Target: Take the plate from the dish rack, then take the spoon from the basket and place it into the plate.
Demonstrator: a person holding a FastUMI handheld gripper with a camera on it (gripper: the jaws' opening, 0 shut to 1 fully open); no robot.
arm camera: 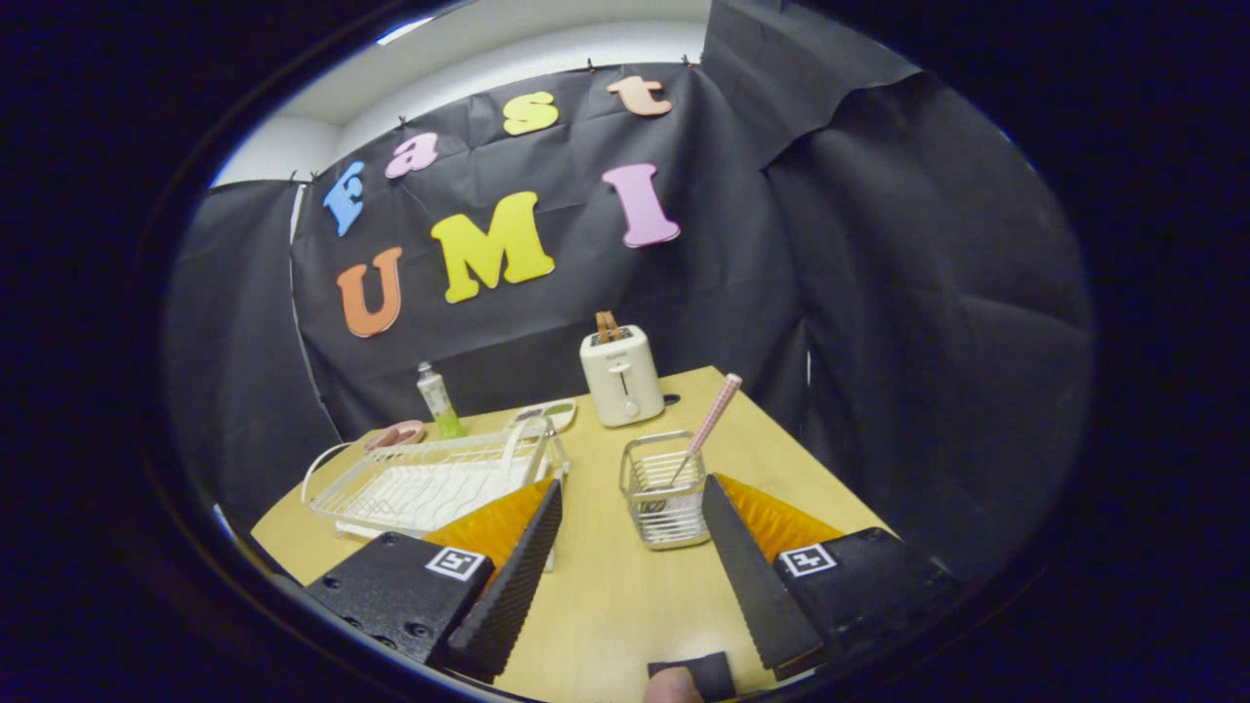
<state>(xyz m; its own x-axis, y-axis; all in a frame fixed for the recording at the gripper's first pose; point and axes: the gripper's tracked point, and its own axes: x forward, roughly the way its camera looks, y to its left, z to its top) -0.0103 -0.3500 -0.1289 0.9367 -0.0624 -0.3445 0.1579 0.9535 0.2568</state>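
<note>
A: While the hand-held gripper (625,547) hangs spread and empty, what's listed?

B: Desk (605,596); dish rack (430,478), ahead-left past the left finger, plate indistinct. Basket (664,488) just ahead between the fingers; spoon (708,425) standing in it, handle leaning up and right.

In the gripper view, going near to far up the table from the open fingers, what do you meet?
Gripper, fingers open with nothing held → wire basket with the spoon standing in it, just ahead between the fingertips → toaster at the table's far edge.
</note>
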